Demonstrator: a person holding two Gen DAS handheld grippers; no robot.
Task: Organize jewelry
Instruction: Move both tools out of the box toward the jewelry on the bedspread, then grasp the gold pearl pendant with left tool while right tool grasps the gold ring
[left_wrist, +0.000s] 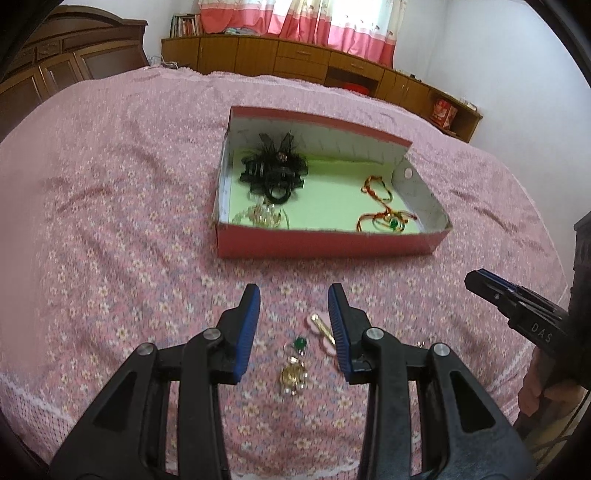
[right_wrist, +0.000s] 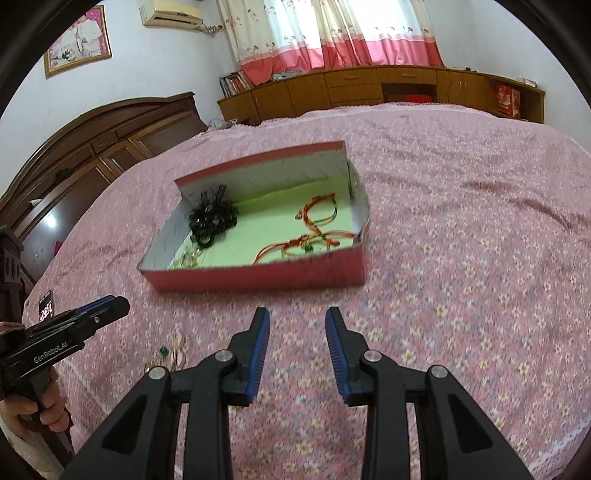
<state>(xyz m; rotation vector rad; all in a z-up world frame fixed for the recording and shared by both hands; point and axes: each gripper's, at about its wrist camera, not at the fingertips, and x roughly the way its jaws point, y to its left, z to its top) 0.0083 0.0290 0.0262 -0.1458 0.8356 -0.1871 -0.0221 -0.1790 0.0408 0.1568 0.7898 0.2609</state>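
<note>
A red box (left_wrist: 325, 245) with a pale green floor sits on the pink bedspread and also shows in the right wrist view (right_wrist: 258, 275). Inside lie a black hair clip (left_wrist: 275, 171), a clear bead piece (left_wrist: 260, 216) and red-and-gold cord bracelets (left_wrist: 384, 206). My left gripper (left_wrist: 293, 295) is open above loose pieces on the bedspread: a green-stone gold earring (left_wrist: 295, 363) and a pink-and-gold hair clip (left_wrist: 325, 332) by its right finger. My right gripper (right_wrist: 297, 317) is open and empty over bare bedspread in front of the box. The loose pieces also show in the right wrist view (right_wrist: 171, 349).
A wooden headboard (right_wrist: 92, 155) stands at the left and low wooden cabinets (left_wrist: 295, 59) along the far wall under pink curtains. A phone (right_wrist: 46, 304) lies on the bed's left side. The bed's lace edge (left_wrist: 37, 406) runs close below the grippers.
</note>
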